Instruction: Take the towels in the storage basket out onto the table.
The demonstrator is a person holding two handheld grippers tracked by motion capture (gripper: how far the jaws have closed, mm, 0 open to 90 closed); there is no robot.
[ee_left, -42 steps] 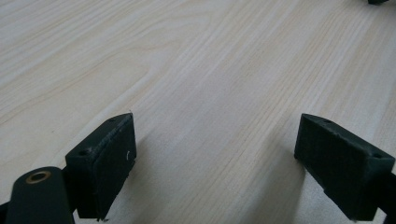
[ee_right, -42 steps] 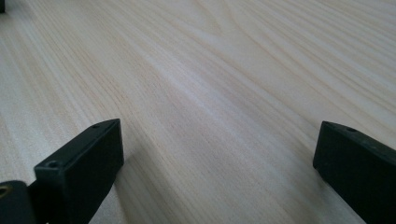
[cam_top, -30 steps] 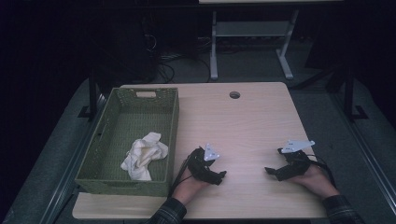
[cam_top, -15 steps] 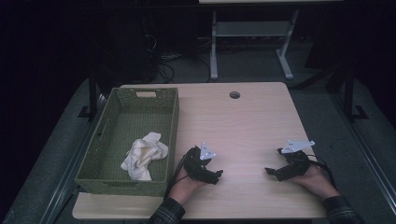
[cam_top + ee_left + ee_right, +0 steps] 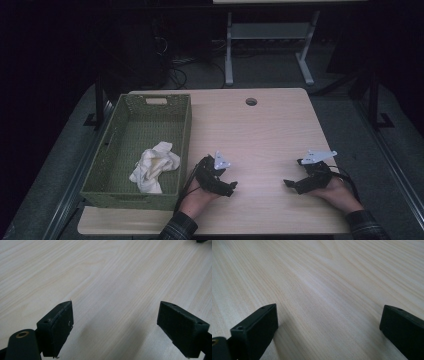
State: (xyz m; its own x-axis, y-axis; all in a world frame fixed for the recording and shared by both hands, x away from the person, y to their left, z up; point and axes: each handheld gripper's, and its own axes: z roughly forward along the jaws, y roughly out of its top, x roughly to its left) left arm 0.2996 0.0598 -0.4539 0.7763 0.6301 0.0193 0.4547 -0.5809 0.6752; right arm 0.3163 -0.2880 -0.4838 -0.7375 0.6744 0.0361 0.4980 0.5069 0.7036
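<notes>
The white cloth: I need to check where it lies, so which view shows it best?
The high view. There the white cloth lies crumpled in the near part of the green basket, left of the left gripper. The left gripper view and the right gripper view look along open jaws at the wooden table, away from the cloth.

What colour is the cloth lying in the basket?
White to cream; the cloth shows best in the high view, inside the green basket.
</notes>
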